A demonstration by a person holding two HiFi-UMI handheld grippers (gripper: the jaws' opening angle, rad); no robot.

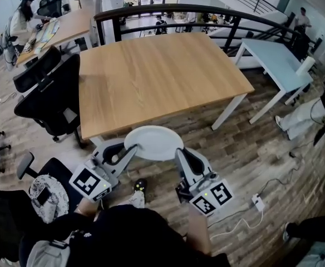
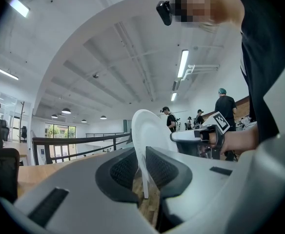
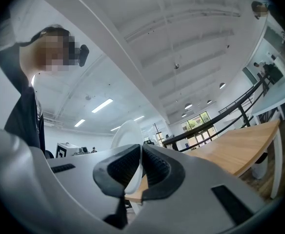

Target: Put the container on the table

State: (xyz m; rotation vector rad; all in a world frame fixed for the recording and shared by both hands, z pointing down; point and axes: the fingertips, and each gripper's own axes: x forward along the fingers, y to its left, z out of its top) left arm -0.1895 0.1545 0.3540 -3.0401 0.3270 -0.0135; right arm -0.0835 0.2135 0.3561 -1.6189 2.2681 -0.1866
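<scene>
- Left gripper [image 1: 130,149] is clamped on the white container's [image 1: 154,142] left rim.
- Right gripper [image 1: 180,152] pinches its right rim.
- Container is held flat, just beside the wooden table's [image 1: 157,77] near edge.

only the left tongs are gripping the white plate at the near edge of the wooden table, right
Not quite: both tongs grip it. The right gripper view shows the right tongs closed on the rim of the white plate, just as the left gripper view shows the left tongs closed on the opposite rim. The rest holds: the plate is at the near edge of the wooden table.
</scene>
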